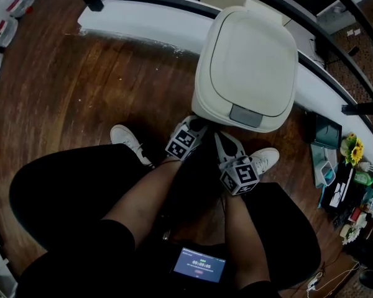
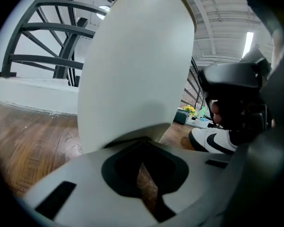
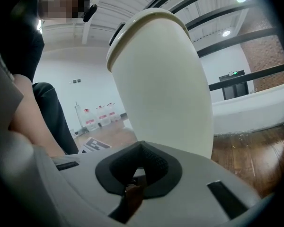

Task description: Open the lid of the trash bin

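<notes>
Wooden floor point(image 1: 81, 92), seen from the head view. A white sneaker point(image 1: 127, 140) is planted at the left. Beside it, the left claw point(image 1: 196, 124) is held low, tips pointing at the foot of the trash bin point(image 1: 204, 95). In the left gripper view its jaws are clenched tip to tip with nothing between them, and the bin wall point(image 2: 137, 70) rises just ahead.

The cream bin stands upright on the floor in front of the person, against a white curved kerb point(image 1: 143, 17). Its lid point(image 1: 255, 58) is down, with a grey tab point(image 1: 245, 115) at the near edge.

The right claw point(image 1: 222, 140) sits near the bin's base, clenched and empty. The second sneaker point(image 1: 264, 160) lies to its right. Yellow flowers point(image 1: 353, 148) are at the far right.
</notes>
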